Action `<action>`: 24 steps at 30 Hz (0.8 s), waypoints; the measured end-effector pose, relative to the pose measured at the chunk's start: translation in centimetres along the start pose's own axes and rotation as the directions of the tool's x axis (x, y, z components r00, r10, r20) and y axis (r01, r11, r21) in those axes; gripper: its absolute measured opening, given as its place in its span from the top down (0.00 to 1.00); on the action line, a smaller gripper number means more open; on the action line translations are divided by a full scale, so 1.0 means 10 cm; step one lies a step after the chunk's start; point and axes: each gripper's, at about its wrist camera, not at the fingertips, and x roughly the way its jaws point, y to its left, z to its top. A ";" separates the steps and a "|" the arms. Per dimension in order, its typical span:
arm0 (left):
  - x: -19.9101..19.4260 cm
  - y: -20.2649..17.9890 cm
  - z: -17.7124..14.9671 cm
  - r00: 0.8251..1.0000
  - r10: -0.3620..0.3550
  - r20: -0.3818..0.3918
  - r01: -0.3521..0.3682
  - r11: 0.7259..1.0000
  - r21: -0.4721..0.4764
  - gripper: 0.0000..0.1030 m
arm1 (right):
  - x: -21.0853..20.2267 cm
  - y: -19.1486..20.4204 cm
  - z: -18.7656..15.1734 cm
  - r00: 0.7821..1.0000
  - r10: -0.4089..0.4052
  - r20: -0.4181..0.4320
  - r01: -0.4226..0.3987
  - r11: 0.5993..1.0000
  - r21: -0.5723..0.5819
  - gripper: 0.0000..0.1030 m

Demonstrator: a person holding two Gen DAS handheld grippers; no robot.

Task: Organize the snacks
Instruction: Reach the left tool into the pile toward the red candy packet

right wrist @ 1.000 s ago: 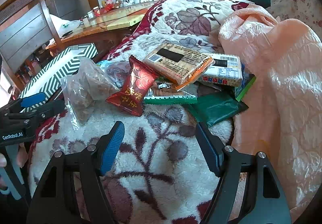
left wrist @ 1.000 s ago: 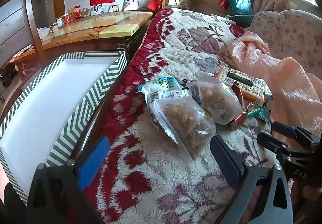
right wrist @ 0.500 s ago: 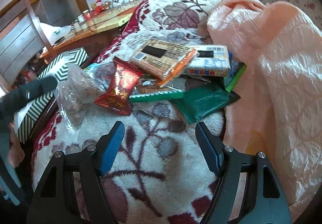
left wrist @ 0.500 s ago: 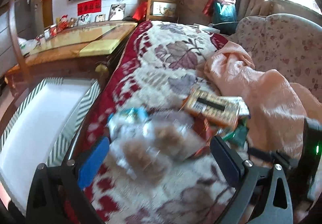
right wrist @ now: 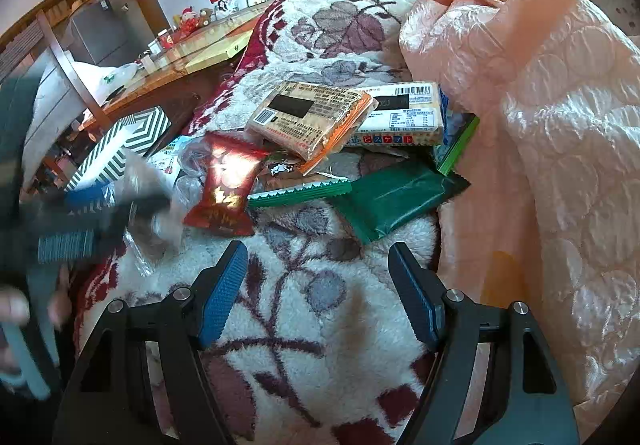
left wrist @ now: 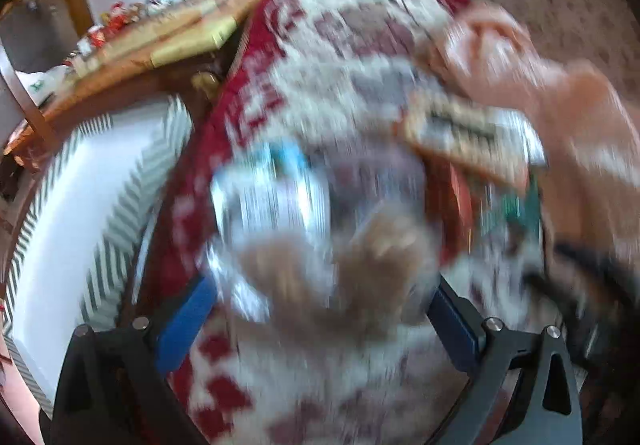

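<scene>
A pile of snacks lies on the floral blanket (right wrist: 320, 305): a red packet (right wrist: 224, 185), an orange biscuit pack (right wrist: 308, 117), a white biscuit pack (right wrist: 404, 121) and green wrappers (right wrist: 396, 197). My right gripper (right wrist: 320, 289) is open and empty, just short of the pile. The left wrist view is motion-blurred. My left gripper (left wrist: 320, 309) is open, with two clear bags of brown snacks (left wrist: 332, 273) close between its fingers. It also shows blurred at the left of the right wrist view (right wrist: 100, 205), over those bags.
A white box with a green-and-white chevron rim (left wrist: 120, 213) stands left of the blanket, also seen in the right wrist view (right wrist: 120, 149). A wooden table (right wrist: 192, 57) lies behind it. A peach quilt (right wrist: 552, 125) is heaped at the right.
My left gripper has swung forward and down onto the clear bags, so they now sit between its fingers and the view blurs. My right gripper has drifted slightly nearer the pile.
</scene>
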 end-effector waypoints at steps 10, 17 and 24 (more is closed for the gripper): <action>-0.46 -0.08 0.11 0.993 -0.061 0.097 0.065 0.997 -0.035 0.01 | -0.01 -0.04 0.00 1.000 -0.008 -0.002 0.008 1.000 0.020 0.29; -0.24 -0.40 0.38 0.998 -0.050 0.044 0.051 0.999 -0.017 0.03 | -0.03 -0.11 0.01 1.000 0.001 -0.002 -0.001 0.998 0.058 0.29; 0.02 -0.58 0.43 1.000 -0.002 -0.015 0.003 1.000 0.023 0.19 | -0.04 -0.23 0.02 0.999 0.033 -0.008 -0.032 0.992 0.122 0.29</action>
